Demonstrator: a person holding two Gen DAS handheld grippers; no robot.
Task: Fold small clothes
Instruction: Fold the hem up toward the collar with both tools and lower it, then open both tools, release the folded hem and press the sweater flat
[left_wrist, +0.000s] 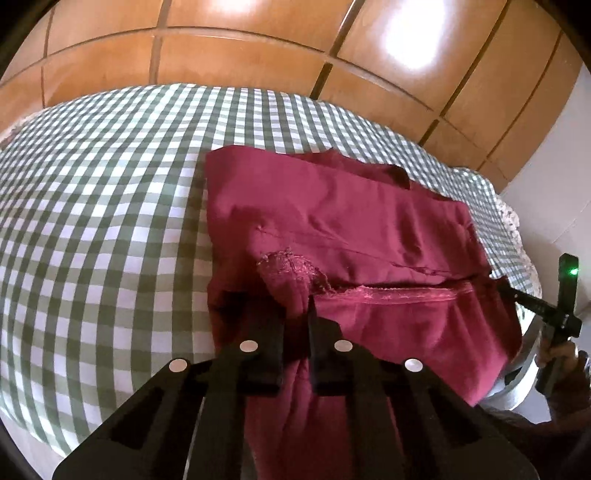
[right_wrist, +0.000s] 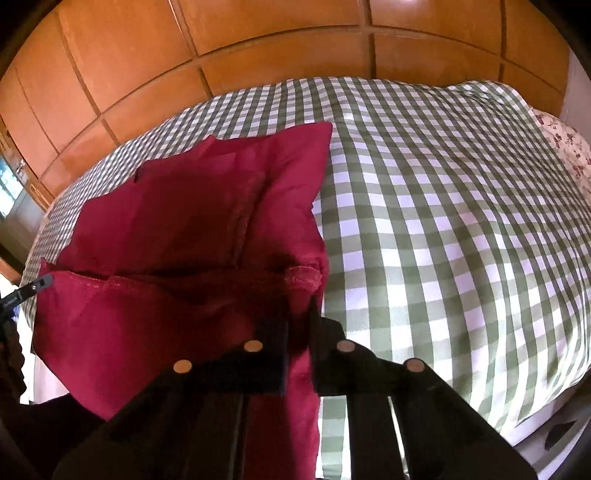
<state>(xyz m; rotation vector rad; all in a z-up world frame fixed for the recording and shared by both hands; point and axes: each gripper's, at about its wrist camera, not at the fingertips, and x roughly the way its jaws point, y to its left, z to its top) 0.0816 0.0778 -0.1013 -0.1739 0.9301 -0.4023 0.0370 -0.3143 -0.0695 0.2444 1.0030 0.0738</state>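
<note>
Both grippers are clamped on the red garment (left_wrist: 351, 229) here: the left gripper (left_wrist: 297, 306) has its jaws pinched shut on the near hem at the left corner, and the right gripper (right_wrist: 299, 306) has its jaws closed on the hem's right corner. The garment lies partly folded on the checked bed (left_wrist: 110, 206), its near edge lifted and hanging from the two grips. Behind the bed stands a wooden wardrobe (right_wrist: 258, 40), and a floral pillow (right_wrist: 569, 147) sits at the far right.
</note>
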